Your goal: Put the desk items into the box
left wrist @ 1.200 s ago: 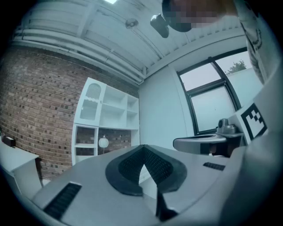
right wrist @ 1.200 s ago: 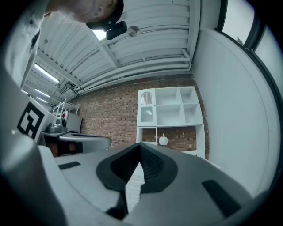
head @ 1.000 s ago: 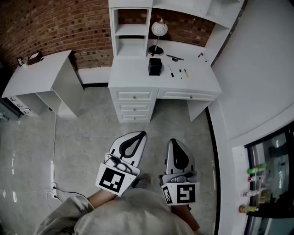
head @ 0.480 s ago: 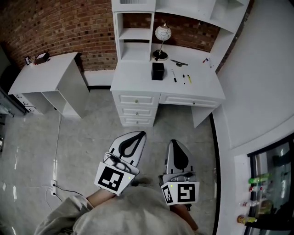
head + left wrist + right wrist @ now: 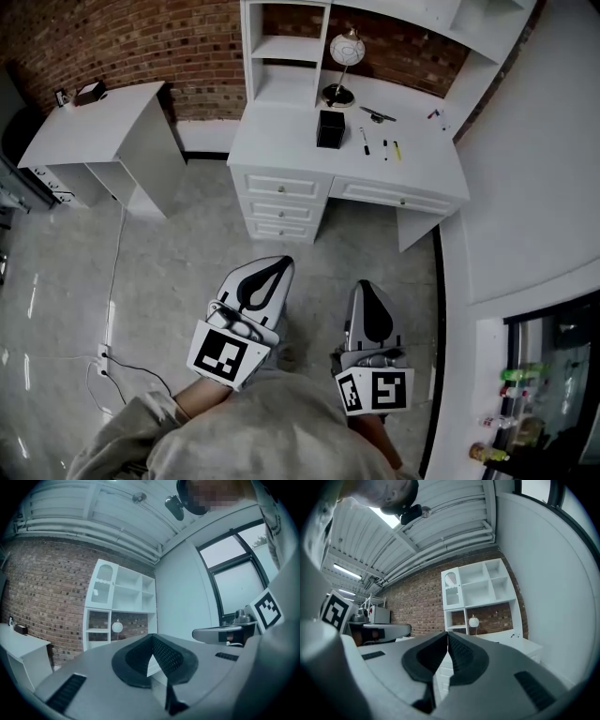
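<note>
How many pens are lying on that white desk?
3, all right of the black box: a pale one, a dark one, a yellow one. Behind, small items could be more.

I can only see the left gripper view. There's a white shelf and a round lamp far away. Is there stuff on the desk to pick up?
Observer: Yes. The head view shows a black box standing on the desk, in front of the lamp.
Operator: Anything else?
Observer: Three pens lie on the desktop, to the box's right in that view.
Operator: Is my other gripper holding something?
Observer: No. The right gripper has its jaws together with nothing between them.
</note>
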A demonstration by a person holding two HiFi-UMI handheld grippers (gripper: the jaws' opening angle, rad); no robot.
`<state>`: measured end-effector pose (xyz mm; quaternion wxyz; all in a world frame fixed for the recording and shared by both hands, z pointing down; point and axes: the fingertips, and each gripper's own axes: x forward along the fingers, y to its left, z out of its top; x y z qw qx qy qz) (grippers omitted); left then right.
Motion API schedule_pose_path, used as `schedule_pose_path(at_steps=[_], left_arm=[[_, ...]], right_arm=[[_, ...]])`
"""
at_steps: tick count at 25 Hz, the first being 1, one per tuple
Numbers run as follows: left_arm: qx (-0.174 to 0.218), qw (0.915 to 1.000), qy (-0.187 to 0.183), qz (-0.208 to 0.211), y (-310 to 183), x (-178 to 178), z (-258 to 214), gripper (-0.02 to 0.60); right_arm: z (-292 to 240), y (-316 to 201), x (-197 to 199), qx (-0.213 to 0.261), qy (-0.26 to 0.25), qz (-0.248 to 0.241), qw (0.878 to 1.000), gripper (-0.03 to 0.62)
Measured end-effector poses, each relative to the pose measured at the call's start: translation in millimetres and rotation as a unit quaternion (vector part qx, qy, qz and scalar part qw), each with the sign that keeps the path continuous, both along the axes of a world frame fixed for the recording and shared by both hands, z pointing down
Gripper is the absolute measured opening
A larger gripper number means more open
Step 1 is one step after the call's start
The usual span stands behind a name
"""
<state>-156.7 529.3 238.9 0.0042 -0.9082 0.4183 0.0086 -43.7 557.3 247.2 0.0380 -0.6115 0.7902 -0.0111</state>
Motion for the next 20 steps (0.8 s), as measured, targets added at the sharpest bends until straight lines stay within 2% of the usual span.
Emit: schedule_pose_path(at_steps=[8, 20], left_arm=[[-0.011, 0.9999, 0.005, 0.005, -57, 6, 11, 0.007], [-0.017, 0.9984, 0.014, 0.052, -187, 31, 7, 0.006]], right_arm=[[5, -53, 3, -0.001, 0.016, 0.000, 1.000, 0.018], [2, -185, 19, -0.009, 0.022, 0.030, 0.999, 0.018]])
